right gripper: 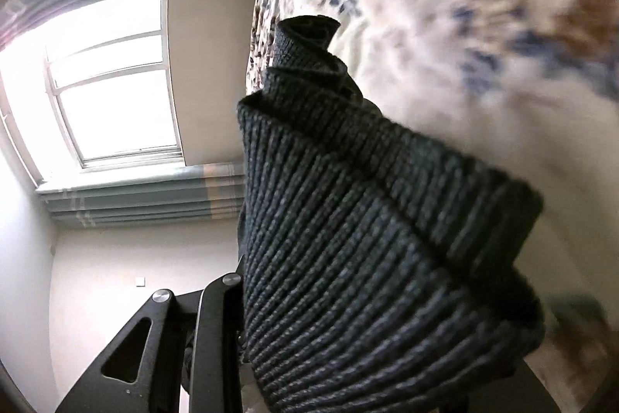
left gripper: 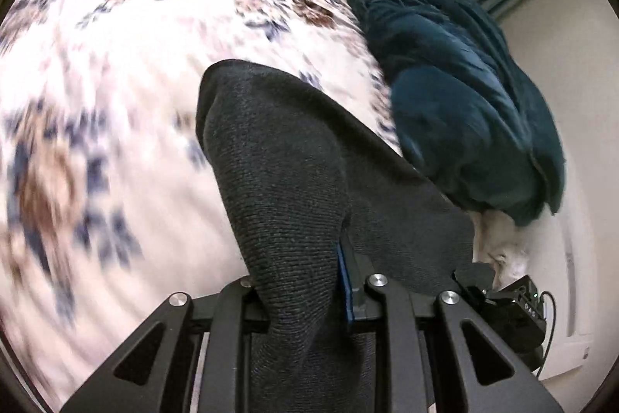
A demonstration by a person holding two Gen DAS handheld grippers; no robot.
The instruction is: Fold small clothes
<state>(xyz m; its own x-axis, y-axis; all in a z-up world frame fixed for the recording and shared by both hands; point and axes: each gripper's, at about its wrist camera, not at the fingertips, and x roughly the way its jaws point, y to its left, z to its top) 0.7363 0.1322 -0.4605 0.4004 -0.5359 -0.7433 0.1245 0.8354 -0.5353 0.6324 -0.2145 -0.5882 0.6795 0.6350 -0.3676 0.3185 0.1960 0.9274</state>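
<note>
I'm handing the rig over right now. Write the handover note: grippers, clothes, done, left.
Left gripper: shut on the dark knit garment, held above the floral bedspread.
Right gripper: fingers hidden behind the knit garment's ribbed edge; apparently gripping it, but unconfirmed.
Teal garment: crumpled on the bedspread, untouched.
Done: knit garment picked up.
Left: lay it flat, fold it, then the teal garment.

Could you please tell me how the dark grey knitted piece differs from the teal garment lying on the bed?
The grey knit has a visible ribbed weave; the teal garment looks smoother and plusher. The grey knit is draped over the left gripper and covers the right gripper; the teal garment lies bunched and untouched on the floral bedspread. Both are dark, soft clothes.
</note>
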